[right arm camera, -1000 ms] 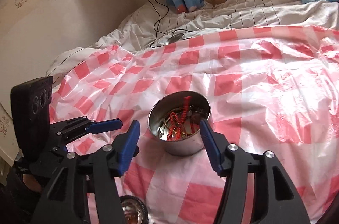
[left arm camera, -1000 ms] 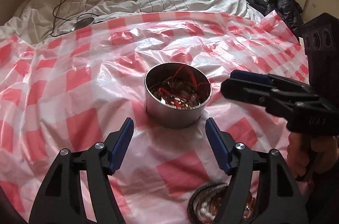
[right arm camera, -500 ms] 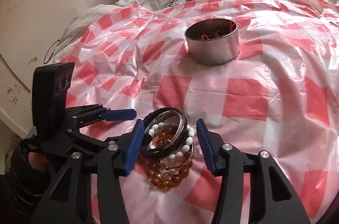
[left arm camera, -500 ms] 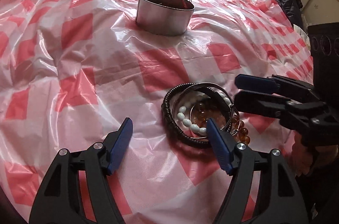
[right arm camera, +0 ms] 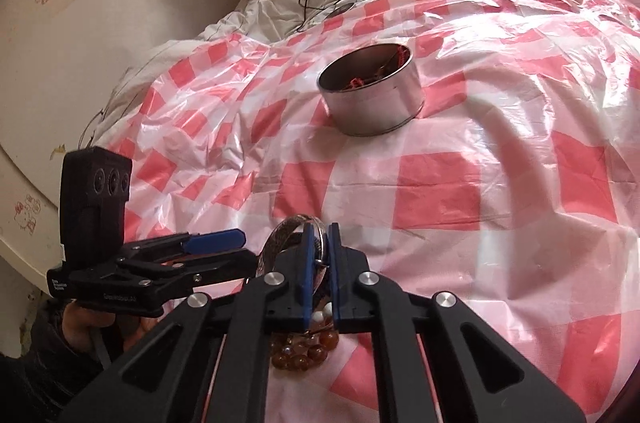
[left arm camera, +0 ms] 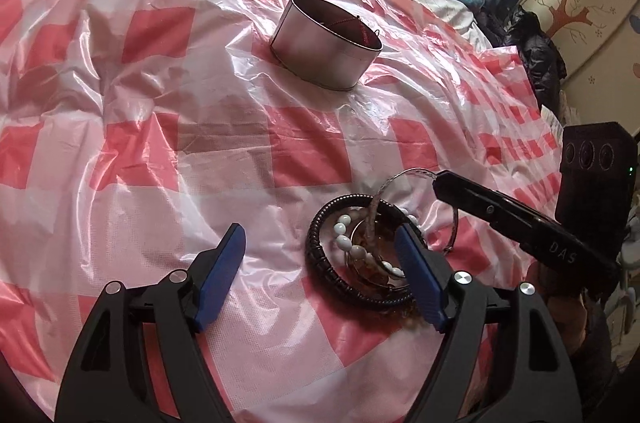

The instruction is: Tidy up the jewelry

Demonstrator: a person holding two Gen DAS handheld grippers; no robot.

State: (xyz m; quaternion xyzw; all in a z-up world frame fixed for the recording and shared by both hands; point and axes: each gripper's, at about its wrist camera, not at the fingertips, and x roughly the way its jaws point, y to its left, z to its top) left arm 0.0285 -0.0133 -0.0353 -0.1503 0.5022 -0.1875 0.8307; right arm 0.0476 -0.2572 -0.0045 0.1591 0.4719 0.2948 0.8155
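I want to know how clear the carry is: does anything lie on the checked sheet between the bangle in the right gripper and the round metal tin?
Nothing visible does. The right gripper, closing, pinches the silver bangle; only bare checked sheet lies between it and the metal tin.

The right gripper [left arm camera: 436,183], seen at about three o'clock in the left wrist view, carries pale letters on its black side that seem to read "DAS". In the right wrist view, the left gripper [right arm camera: 240,243] at nine o'clock bears a small pale word on its black body, too blurred to read.
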